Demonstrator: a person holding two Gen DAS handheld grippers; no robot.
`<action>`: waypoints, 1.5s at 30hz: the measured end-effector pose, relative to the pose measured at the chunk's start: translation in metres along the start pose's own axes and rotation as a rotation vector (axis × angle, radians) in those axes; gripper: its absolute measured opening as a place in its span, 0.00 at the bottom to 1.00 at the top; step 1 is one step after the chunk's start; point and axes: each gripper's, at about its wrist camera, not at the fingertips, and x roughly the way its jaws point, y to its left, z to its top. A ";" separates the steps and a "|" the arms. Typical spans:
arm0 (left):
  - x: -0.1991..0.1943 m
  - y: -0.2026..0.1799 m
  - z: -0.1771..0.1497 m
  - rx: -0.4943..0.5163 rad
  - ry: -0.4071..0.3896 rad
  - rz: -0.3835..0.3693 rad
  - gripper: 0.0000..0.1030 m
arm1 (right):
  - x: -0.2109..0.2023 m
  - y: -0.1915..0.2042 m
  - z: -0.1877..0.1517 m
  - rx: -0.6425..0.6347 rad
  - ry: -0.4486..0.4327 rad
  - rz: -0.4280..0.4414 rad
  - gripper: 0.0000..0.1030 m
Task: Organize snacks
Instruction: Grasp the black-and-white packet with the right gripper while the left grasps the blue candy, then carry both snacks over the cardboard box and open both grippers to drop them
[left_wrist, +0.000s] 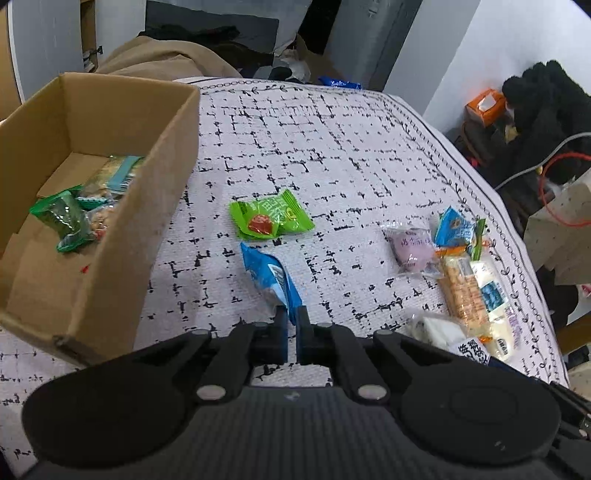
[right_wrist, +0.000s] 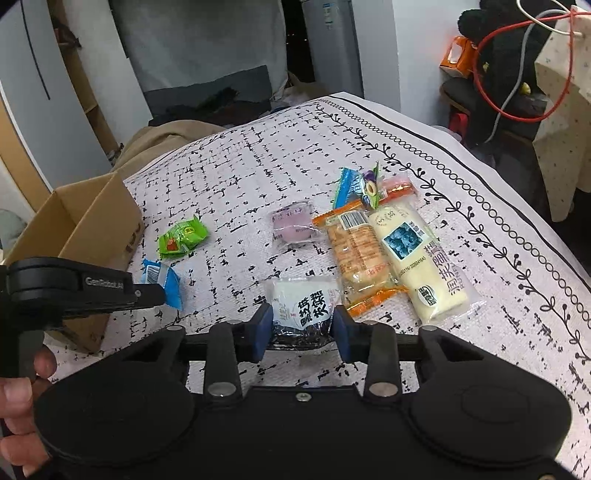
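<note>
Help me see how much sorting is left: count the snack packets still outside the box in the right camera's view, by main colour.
Blue packets: 2
Green packet: 1
Pink-purple packet: 1
Orange cracker packet: 1
Cream-white long packet: 1
White-and-black packet: 1
Green-and-purple packet: 1
Total: 8
Pink-orange wrapper end behind the cream-white one: unclear, not counted.

Patterned tablecloth (left_wrist: 332, 147), red cable (right_wrist: 517, 74) (looped), orange box (left_wrist: 485, 105), black plush (left_wrist: 546, 96)
</note>
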 end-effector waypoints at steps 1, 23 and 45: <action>-0.002 0.002 0.000 -0.001 -0.004 -0.007 0.02 | -0.002 0.000 -0.001 0.009 -0.004 0.001 0.32; -0.027 0.006 -0.003 -0.064 0.013 -0.147 0.00 | -0.016 0.001 -0.001 0.007 -0.066 0.027 0.27; -0.079 0.032 0.032 -0.105 -0.083 -0.191 0.00 | -0.054 0.052 0.044 -0.055 -0.153 0.068 0.26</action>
